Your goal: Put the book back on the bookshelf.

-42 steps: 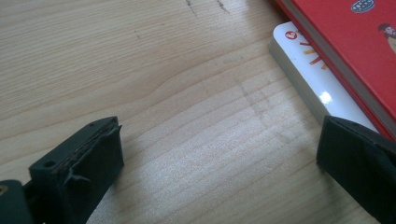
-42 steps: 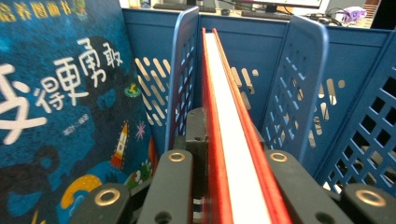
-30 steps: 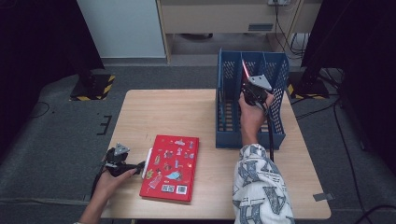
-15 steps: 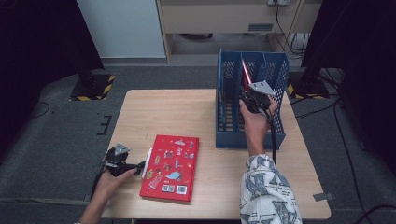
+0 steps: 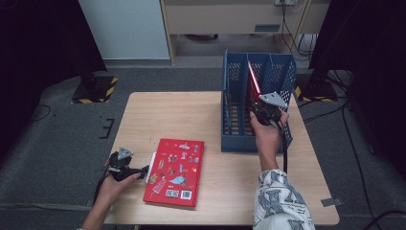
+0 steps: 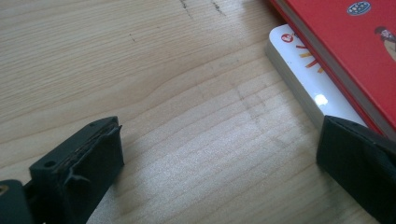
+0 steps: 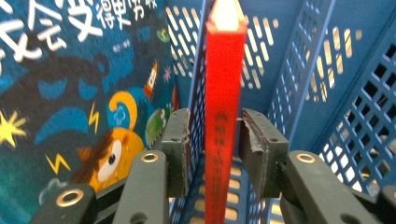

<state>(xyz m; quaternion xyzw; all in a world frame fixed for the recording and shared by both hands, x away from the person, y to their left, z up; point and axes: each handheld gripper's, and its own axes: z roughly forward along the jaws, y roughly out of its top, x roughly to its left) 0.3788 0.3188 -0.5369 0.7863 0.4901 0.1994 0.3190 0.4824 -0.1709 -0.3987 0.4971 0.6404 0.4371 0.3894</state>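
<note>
The thin red book (image 7: 224, 116) is standing upright in the blue rack (image 5: 282, 72), in the slot right of the middle divider, spine facing the person. Next slot over there's a blue picture book (image 7: 70, 93) leaning against the other side of that divider.

The right gripper (image 5: 265, 109) is at the rack's open front with the red spine between its jaws. They've just been opening and then easing in again; in the right gripper view there's a sliver of daylight on each side of the spine, so I'd call it loose around the book, not squeezing it.

If the job is parking the book, I'd say it's basically there. The trick now, I think: open a bit wider and pull straight back along the spine, so neither pad drags the cover and tips the book against the rack wall. It looks thin enough to flop.

Out in front of the rack, well apart on the table (image 5: 191, 110), lies a bigger red book (image 5: 174, 171) flat, with a white one (image 6: 308, 70) poking out from under its edge. The left gripper (image 5: 143, 170) rests on the table just beside that edge, jaws wide open, holding nothing, one jaw near the white corner. Probably next in line.
</note>
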